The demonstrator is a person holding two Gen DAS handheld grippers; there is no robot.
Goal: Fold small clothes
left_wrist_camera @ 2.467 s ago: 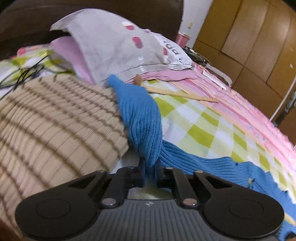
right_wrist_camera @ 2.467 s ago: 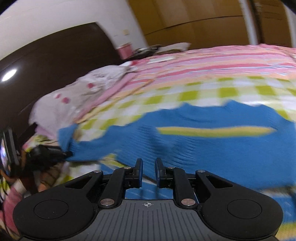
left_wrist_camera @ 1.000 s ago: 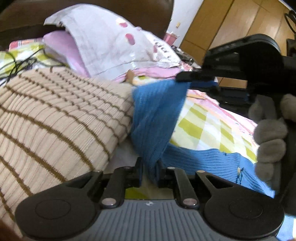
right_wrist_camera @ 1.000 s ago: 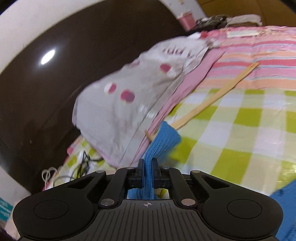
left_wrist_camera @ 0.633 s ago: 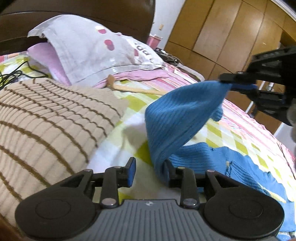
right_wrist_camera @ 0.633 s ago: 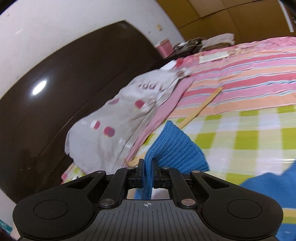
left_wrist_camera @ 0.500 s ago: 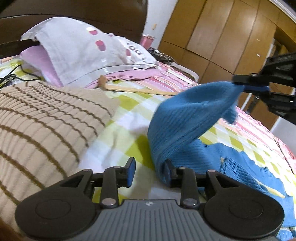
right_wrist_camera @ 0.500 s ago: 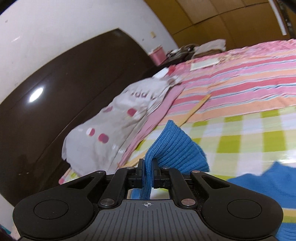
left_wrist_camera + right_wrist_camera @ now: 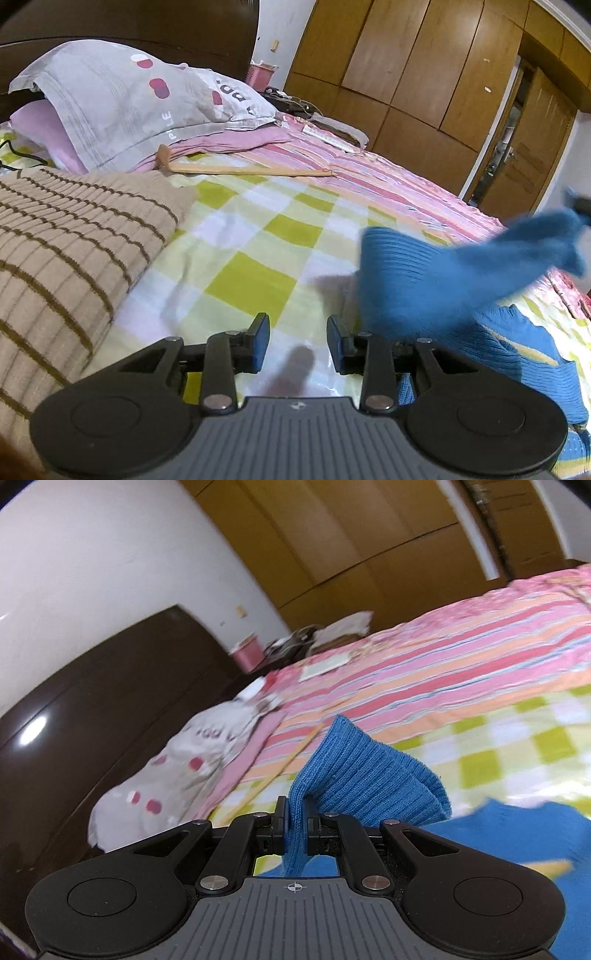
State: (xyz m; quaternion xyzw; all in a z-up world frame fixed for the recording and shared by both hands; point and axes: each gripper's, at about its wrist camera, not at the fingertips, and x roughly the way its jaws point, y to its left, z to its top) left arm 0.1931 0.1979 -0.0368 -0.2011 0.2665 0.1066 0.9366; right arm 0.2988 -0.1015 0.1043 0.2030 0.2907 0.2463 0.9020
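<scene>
Blue sweater (image 9: 436, 284) lies on the bed (image 9: 258, 236), one sleeve (image 9: 362, 775) pinched in the closed right tool (image 9: 295, 825) and lifted toward 3 o'clock; the fold looks barely begun. Left tool (image 9: 297, 341) gapes empty. Striped tan garment (image 9: 66, 240) at 9 o'clock, pillow (image 9: 122, 99) and wardrobe (image 9: 406, 66) beyond.
</scene>
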